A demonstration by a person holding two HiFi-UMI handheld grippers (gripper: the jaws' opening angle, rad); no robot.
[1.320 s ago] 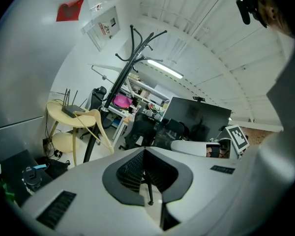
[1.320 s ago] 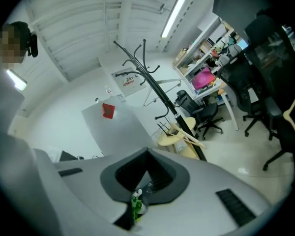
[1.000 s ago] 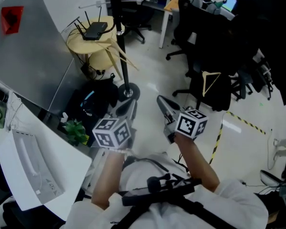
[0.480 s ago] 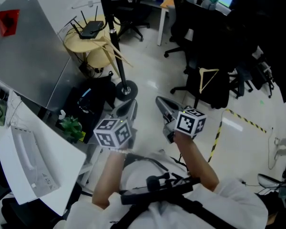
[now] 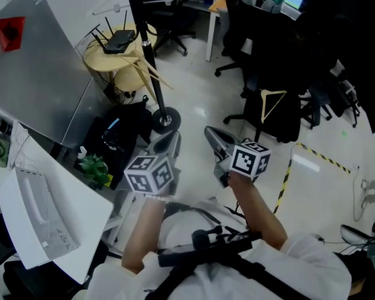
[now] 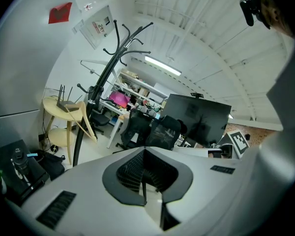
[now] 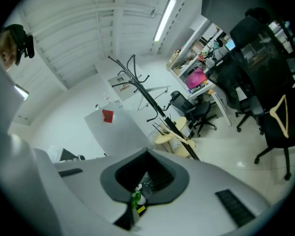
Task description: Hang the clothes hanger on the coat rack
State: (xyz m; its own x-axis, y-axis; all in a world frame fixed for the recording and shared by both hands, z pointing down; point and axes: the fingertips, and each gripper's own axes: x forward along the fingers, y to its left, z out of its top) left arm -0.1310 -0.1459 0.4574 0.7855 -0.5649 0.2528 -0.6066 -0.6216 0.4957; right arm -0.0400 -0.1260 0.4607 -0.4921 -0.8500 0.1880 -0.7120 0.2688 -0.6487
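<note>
Left gripper (image 5: pixel 164 144) and right gripper (image 5: pixel 215 141) are both squeezed shut on nothing, held low, likely because no grab has begun. Farther off, the wooden clothes hanger (image 5: pixel 274 92) sits on a black chair (image 5: pixel 287 125). The coat rack (image 5: pixel 152 74) stands left.

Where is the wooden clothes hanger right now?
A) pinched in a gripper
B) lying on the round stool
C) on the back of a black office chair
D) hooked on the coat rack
C: the wooden hanger hangs against the back of a black office chair, off to the side of the coat rack.
</note>
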